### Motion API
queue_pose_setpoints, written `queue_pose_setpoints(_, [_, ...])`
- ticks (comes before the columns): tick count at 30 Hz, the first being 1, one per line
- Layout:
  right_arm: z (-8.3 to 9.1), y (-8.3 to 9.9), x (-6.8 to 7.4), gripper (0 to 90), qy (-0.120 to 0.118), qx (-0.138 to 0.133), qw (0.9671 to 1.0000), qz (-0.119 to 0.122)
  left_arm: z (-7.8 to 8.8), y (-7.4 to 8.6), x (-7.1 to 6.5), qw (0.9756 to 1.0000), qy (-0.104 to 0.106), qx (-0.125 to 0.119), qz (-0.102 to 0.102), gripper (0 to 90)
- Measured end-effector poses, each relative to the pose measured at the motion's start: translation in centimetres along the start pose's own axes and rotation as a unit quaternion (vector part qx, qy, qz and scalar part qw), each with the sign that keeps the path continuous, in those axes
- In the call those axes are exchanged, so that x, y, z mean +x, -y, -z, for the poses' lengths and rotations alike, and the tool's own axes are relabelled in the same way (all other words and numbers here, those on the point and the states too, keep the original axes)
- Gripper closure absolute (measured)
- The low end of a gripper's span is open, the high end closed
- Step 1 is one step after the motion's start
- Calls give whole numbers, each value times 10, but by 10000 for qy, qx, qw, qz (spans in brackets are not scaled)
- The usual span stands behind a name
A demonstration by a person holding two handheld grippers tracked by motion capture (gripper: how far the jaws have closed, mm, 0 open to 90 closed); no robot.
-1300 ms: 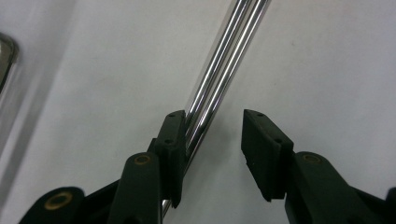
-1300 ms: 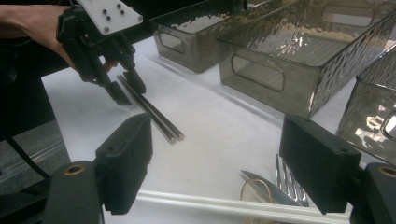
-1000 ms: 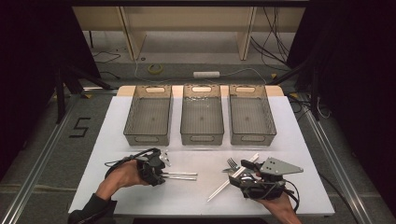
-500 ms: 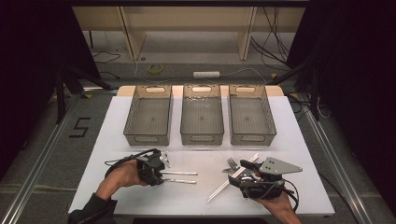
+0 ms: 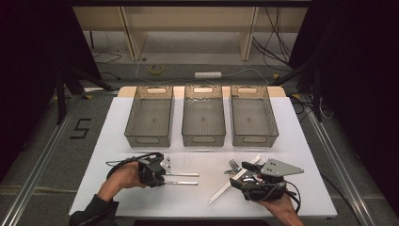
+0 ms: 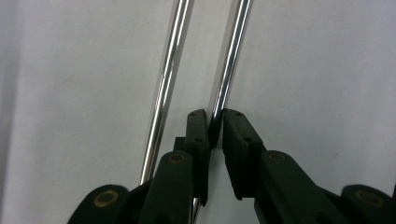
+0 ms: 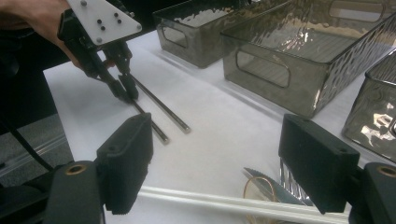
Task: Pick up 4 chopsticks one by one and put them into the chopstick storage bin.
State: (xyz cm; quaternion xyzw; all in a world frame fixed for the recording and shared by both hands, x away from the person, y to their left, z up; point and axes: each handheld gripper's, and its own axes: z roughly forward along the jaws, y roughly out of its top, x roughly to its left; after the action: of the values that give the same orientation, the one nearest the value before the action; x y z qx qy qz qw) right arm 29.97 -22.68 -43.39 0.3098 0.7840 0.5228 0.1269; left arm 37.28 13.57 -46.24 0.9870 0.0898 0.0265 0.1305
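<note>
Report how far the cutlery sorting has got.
Done: nothing; the three bins hold no cutlery. In hand: the left gripper, jaws just closing, pinches one metal chopstick. Left: the second chopstick, the fork and white chopsticks by the open right gripper.

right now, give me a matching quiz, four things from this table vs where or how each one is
Things:
1. left claw
2. right claw
3. fork
4. three bins

States:
A. in a row at the far side of the mat, nothing in them
B. shut on a metal chopstick
C. jaws wide apart, holding nothing
D. lying on the mat just ahead of the right claw

Pairs: 1-B, 2-C, 3-D, 4-A
</note>
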Motion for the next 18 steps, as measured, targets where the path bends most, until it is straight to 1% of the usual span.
queue_pose_setpoints(2, [0, 0, 0, 271, 5, -5, 10000, 0, 0, 0, 0, 9999, 7, 39, -102, 803])
queue_pose_setpoints(3, [1, 0, -1, 271, 5, -5, 10000, -14, 0, 0, -1, 9999, -7, -1, -115, 807])
queue_pose_setpoints(6, [1, 0, -1, 271, 5, 3, 10000, 3, 0, 0, -1, 9997, -17, -9, -245, 811])
queue_pose_setpoints(8, [0, 0, -1, 271, 8, 4, 10000, 15, 0, 0, -2, 9997, -8, -17, -257, 816])
queue_pose_setpoints(13, [0, 0, 0, 271, 17, 15, 10000, 29, 0, 0, -4, 9993, -51, -16, -382, 827])
queue_pose_setpoints(18, [1, 1, 0, 273, 26, 25, 10000, 43, 0, -1, -5, 9990, -44, 3, -441, 839])
